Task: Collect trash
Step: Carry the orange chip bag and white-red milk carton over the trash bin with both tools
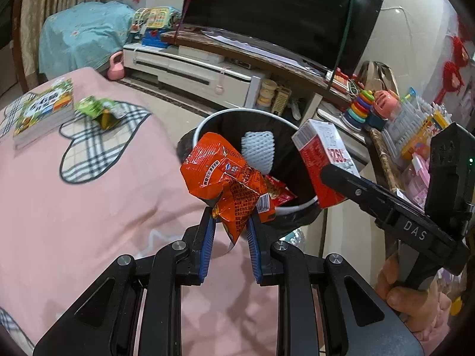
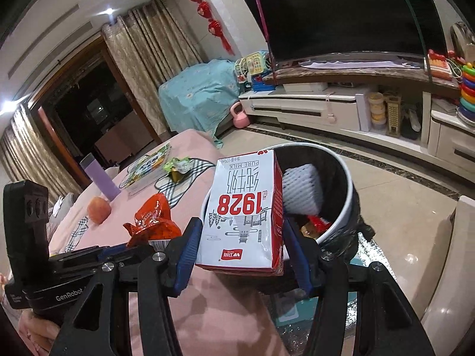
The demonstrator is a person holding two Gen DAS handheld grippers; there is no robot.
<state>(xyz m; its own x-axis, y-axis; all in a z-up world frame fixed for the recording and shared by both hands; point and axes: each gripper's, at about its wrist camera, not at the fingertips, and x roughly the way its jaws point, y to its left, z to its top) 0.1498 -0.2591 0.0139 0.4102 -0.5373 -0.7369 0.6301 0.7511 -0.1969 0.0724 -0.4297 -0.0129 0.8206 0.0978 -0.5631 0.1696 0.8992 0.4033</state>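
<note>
1. A pink quilted cloth with grey-and-white plaid heart patches (image 1: 98, 195) is covering the raised surface (image 2: 133, 207).
2. A thick picture book with a green cartoon cover (image 1: 44, 111) is lying flat near its far end.
3. A crumpled green snack wrapper (image 1: 99, 112) is sitting just beside the book, on a plaid patch.
4. A tall lilac rectangular container (image 2: 99, 178) is standing upright near the book.
5. A round orange-red fruit (image 2: 99, 210) is resting near that container.

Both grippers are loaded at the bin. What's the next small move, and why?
Probably open the left gripper: its orange snack wrapper hangs at the trash bin rim, partly over the opening, so it should drop in. The right gripper holds the milk carton nearby; release it after.
</note>
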